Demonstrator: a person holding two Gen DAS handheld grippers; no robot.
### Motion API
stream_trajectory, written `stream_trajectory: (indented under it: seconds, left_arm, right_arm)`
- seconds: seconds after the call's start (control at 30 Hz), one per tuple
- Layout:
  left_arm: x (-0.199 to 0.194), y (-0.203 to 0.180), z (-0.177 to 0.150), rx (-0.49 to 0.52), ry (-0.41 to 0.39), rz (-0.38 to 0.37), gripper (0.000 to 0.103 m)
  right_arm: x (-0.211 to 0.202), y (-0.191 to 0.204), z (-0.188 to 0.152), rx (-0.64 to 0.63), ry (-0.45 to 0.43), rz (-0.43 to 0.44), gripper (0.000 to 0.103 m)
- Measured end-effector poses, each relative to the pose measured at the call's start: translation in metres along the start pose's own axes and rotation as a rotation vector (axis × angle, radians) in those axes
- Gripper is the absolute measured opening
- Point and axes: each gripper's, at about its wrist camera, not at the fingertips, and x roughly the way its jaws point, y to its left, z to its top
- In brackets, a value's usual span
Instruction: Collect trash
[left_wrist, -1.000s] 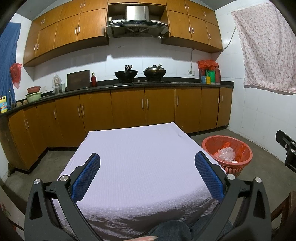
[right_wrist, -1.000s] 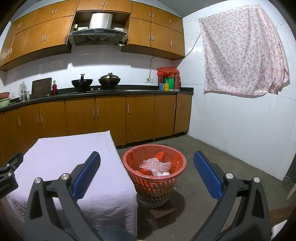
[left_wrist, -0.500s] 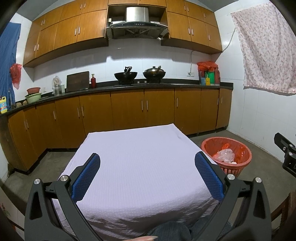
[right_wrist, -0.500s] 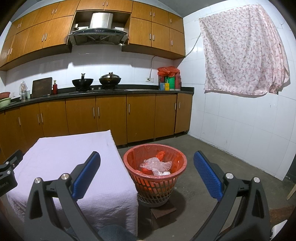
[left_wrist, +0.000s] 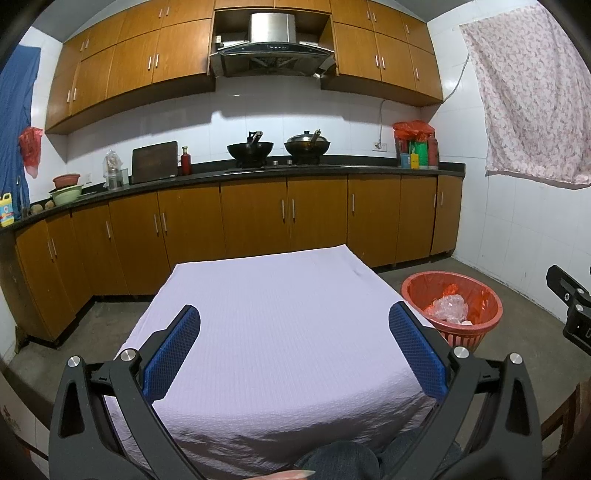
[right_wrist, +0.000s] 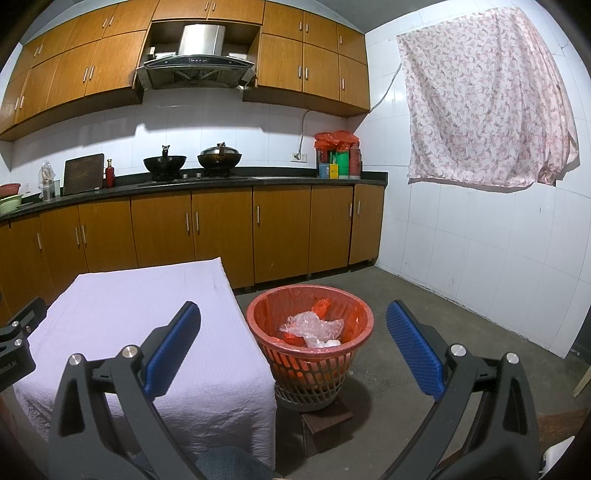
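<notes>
A red plastic waste basket (right_wrist: 309, 354) stands on the floor to the right of a table covered with a pale lilac cloth (left_wrist: 280, 332). Crumpled clear plastic (right_wrist: 312, 328) and red scraps lie inside the basket. The basket also shows in the left wrist view (left_wrist: 452, 306). My left gripper (left_wrist: 293, 343) is open and empty above the near part of the table. My right gripper (right_wrist: 293, 343) is open and empty, held in front of the basket and above the table's right edge (right_wrist: 255, 339). No trash shows on the cloth.
Brown kitchen cabinets (left_wrist: 255, 218) with a black counter run along the back wall, with two woks (left_wrist: 277, 147) on the stove. A tiled wall with a floral curtain (right_wrist: 484, 118) is to the right. Bare concrete floor (right_wrist: 461, 332) surrounds the basket.
Both views have drifted slightly; the basket sits a little more to the right in the right wrist view. Both grippers stay open and empty.
</notes>
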Motion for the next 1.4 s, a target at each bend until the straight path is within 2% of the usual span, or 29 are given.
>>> stream_trajectory:
  seconds: [1.4]
  left_arm:
    - [0.0000, -0.0051, -0.0017, 0.000, 0.005, -0.003, 0.101]
  right_arm:
    - [0.0003, -0.0028, 0.0017, 0.001, 0.002, 0.002, 0.099]
